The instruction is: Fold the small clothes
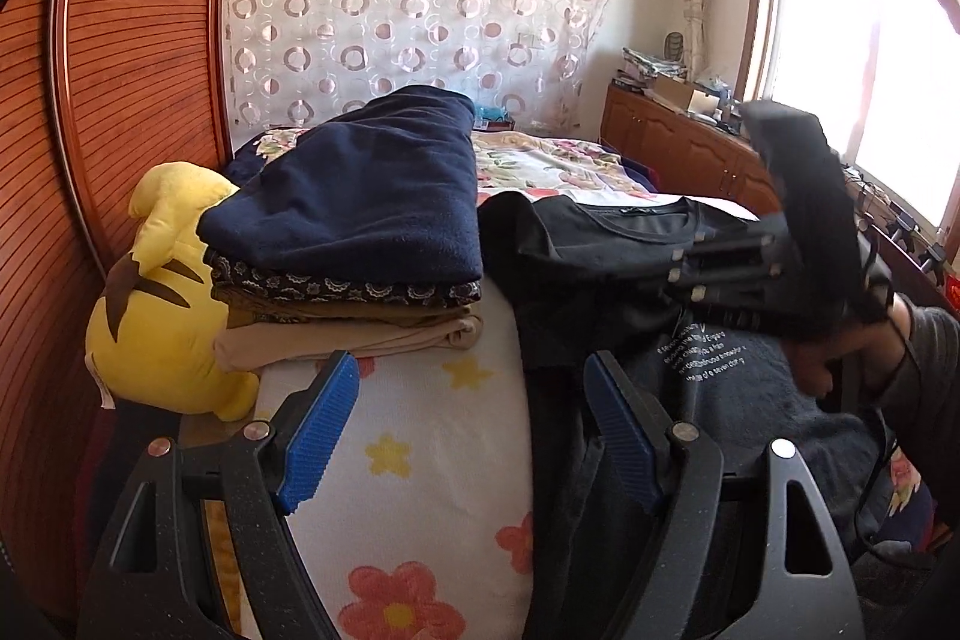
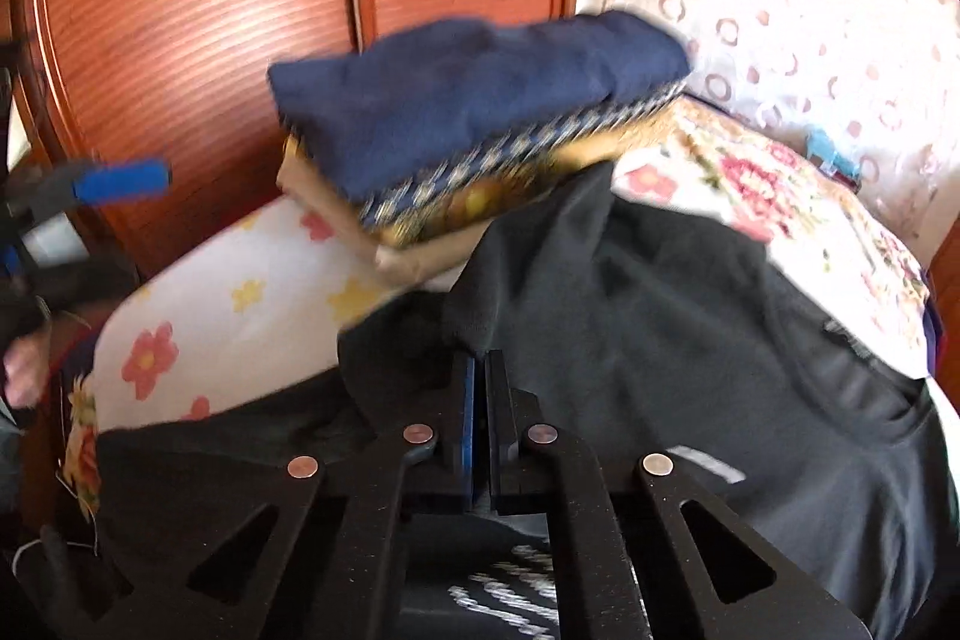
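Observation:
A black T-shirt (image 1: 600, 244) with white lettering lies spread on the flowered bed sheet (image 1: 432, 430). In the right wrist view my right gripper (image 2: 480, 370) is shut on a raised fold of the black T-shirt (image 2: 690, 310). From the left wrist view the right gripper (image 1: 681, 271) reaches in over the shirt from the right, held by a hand in a grey sleeve. My left gripper (image 1: 472, 361) stands open above the shirt's left edge, nothing between its blue pads (image 1: 318, 436). One of those pads (image 2: 120, 181) shows at the far left of the right wrist view.
A stack of folded clothes (image 1: 360, 220), navy on top, sits beside the shirt and is also seen as the stack (image 2: 468, 112). A yellow plush toy (image 1: 162, 316) leans against it. A wooden wardrobe (image 1: 120, 70) stands left; a low cabinet (image 1: 678, 142) and window stand right.

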{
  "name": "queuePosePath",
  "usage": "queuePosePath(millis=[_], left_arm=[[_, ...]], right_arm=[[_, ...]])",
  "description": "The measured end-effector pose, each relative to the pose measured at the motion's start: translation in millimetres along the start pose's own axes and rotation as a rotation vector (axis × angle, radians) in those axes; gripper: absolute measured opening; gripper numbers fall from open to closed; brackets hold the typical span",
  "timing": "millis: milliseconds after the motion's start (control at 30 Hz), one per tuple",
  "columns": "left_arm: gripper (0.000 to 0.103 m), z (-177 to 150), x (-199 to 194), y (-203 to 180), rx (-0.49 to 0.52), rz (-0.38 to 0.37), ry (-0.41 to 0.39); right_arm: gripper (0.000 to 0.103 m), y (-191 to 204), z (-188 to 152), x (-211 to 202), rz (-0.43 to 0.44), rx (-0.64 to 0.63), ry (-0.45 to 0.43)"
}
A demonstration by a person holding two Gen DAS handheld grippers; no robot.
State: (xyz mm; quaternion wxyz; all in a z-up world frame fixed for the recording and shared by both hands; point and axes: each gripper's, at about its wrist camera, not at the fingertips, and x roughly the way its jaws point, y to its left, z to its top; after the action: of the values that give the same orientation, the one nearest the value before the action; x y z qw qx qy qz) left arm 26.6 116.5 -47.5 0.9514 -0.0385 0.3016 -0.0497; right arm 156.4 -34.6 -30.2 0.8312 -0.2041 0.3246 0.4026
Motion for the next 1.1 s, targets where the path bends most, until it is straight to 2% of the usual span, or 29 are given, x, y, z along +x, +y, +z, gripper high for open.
queuePosePath(millis=[133, 200, 267, 333, 433, 533, 667, 833, 933, 1100], left_arm=[[0.078, -1, 3, -5, 0.003, -0.014, 0.008], [0.078, -1, 3, -7, 0.008, -0.021, 0.011], [0.078, -1, 5, -10, 0.012, -0.028, 0.017], [0.078, -2, 6, -12, 0.013, -0.034, 0.019], [0.078, -4, 7, -15, 0.018, -0.04, 0.027], [0.078, -6, 10, -16, 0.021, -0.037, 0.038], [0.078, -8, 10, -15, 0.014, -0.038, 0.043], [0.078, -11, 11, -18, 0.01, -0.037, 0.05], [0.078, -13, 12, -18, 0.009, -0.037, 0.055], [0.078, -15, 11, -17, 0.001, -0.04, 0.055]], right_arm=[[0.002, -30, 13, -17, -0.043, 0.039, -0.055], [0.002, -49, 22, -19, -0.091, 0.065, -0.069], [0.002, -73, 29, -16, -0.165, 0.109, -0.073], [0.002, -92, 33, -12, -0.277, 0.148, -0.076], [0.014, -116, 29, 0, -0.382, 0.214, -0.038], [0.017, -116, 17, 3, -0.331, 0.263, -0.055], [0.019, -81, -2, -3, -0.249, 0.205, -0.079], [0.019, -44, -37, -5, -0.125, 0.163, -0.051], [0.019, -38, -53, -13, -0.055, 0.163, -0.031], [0.019, -26, -56, 10, 0.013, 0.14, 0.008]])
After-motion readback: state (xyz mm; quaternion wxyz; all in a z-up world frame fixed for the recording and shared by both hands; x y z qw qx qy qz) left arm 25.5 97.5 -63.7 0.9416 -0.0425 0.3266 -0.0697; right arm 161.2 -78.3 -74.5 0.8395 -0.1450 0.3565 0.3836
